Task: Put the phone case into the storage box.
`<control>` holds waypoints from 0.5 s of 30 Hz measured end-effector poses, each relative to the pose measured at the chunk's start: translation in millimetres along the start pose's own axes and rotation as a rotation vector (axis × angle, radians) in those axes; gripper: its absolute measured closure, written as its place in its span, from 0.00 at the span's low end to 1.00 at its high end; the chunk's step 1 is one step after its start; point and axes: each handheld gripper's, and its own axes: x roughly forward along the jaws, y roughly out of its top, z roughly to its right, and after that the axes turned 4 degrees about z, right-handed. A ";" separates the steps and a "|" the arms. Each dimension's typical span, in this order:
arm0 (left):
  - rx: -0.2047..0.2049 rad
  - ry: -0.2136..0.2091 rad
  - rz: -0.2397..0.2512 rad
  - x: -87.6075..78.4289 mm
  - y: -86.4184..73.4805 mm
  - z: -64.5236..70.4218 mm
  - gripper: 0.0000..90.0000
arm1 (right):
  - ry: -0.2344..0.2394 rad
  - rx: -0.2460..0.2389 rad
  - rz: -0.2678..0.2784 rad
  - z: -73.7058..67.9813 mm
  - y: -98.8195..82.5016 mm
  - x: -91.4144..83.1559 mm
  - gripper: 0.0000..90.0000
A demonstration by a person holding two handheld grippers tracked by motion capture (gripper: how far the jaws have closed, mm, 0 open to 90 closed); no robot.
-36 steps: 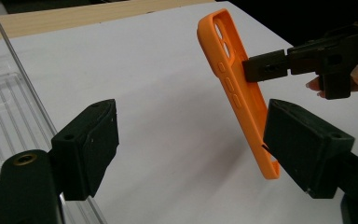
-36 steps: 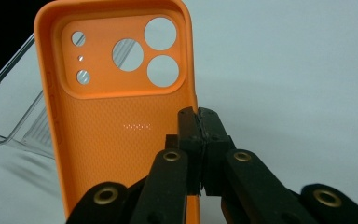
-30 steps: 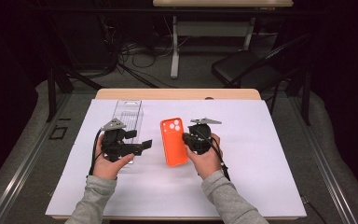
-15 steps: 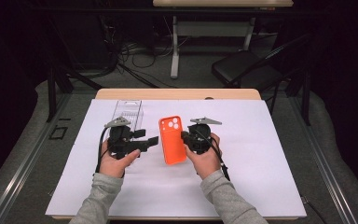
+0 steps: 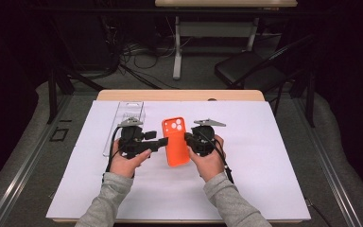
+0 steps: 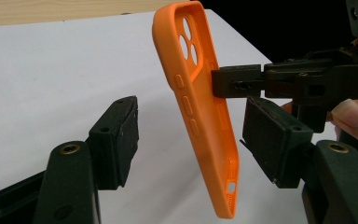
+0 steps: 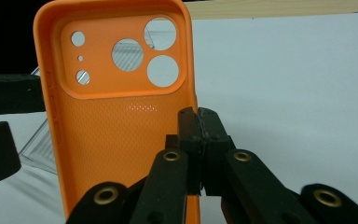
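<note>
An orange phone case [image 5: 176,142] is held up off the white sheet, its open side toward the right gripper view, where the case [image 7: 107,140] shows its camera cut-outs. My right gripper [image 5: 187,138] is shut on its right edge, the jaws [image 7: 198,135] pinching the wall. My left gripper [image 5: 158,143] reaches in from the left. In the left gripper view the case [image 6: 200,107] stands edge-on between the pads [image 6: 116,135], with a gap on each side. Its jaws have just been closing around the case without pressing on it.
A clear plastic package [image 5: 125,118] lies flat behind the left hand. A white sheet [image 5: 274,161] covers the wooden table [image 5: 179,94]. Beyond the far edge are a dark chair [image 5: 250,71], desk legs and floor cables.
The left gripper has moved right, up to the case, and its jaws have narrowed around the case's left edge. The right gripper and the case have kept still.
</note>
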 end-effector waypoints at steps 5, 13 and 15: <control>-0.009 0.009 -0.008 4.3 0.3 0.3 0.43 | 0.000 0.001 0.001 0.3 0.0 0.0 0.99; -0.061 0.043 -0.003 8.8 -1.2 1.0 0.51 | 0.001 0.002 0.002 0.2 -0.1 -0.6 0.99; -0.080 0.032 0.005 10.2 -0.9 0.2 0.53 | 0.001 0.002 0.001 0.3 -0.2 -0.6 0.99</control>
